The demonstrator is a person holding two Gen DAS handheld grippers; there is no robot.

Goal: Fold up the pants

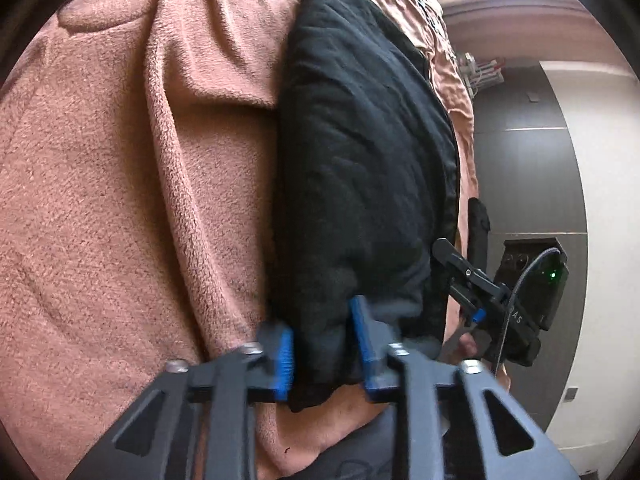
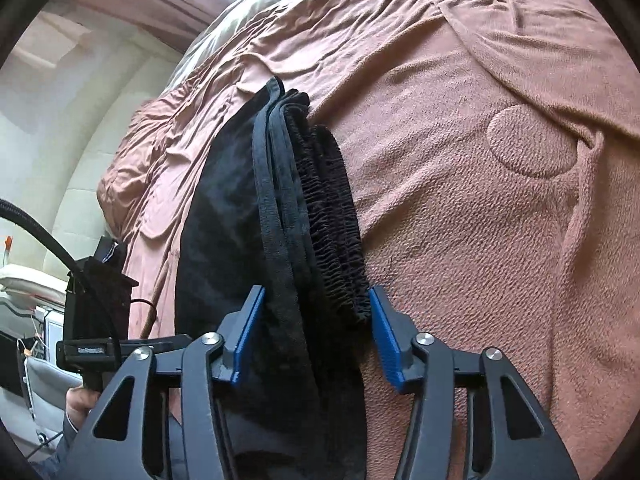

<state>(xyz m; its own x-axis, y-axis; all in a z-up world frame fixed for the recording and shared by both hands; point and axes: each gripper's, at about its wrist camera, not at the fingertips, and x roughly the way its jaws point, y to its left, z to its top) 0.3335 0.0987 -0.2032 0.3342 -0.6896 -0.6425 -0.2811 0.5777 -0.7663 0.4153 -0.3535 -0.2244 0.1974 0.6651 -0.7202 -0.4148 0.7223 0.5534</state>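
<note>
Black pants (image 1: 360, 152), part-folded, laid on the pink-blanketed bed (image 1: 120, 200) near its edge. Left claw (image 1: 326, 344) clamped on one corner; right claw (image 2: 316, 336) held apart astride the waistband. Both corners are best lifted evenly.

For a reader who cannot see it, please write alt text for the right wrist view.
Black pants, folded, lie on a pinkish-brown blanket, their layered waistband edge between the blue pads of the right gripper. The other gripper shows at the left edge.

Blanket (image 2: 460, 208): we see pink fleece, rumpled, covering the bed.
Wall (image 1: 608, 200): we see cream, beyond the bed's edge.
</note>
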